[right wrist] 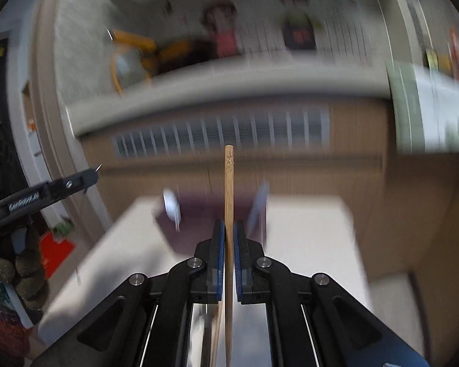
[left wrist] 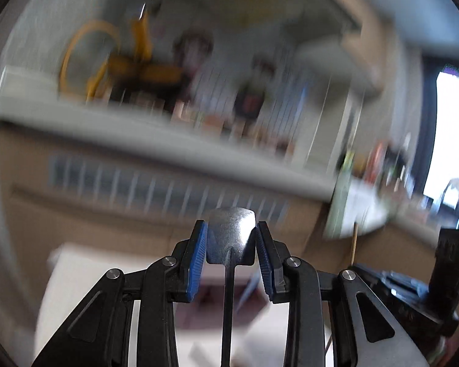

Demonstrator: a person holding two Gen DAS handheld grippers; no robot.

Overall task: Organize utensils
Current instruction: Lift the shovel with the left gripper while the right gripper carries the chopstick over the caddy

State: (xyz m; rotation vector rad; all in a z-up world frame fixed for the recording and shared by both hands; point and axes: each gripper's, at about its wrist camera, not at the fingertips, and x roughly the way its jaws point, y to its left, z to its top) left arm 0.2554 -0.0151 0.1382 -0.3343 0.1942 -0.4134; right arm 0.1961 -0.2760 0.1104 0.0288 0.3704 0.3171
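Blurred kitchen behind: left gripper (left wrist: pixel 231 243) clamps a metal spoon (left wrist: pixel 231 235), right gripper (right wrist: pixel 228 244) a bamboo chopstick (right wrist: pixel 229 189); no legible writing.

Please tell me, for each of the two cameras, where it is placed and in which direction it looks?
Left wrist: sits behind the left gripper, facing a blurred counter; jaws clamp a metal utensil; the other gripper shows at right.
Right wrist: sits behind the right gripper, facing that counter; jaws clamp a wooden stick; a gloved hand shows at left.
Shared: the yellow object, slatted grille.
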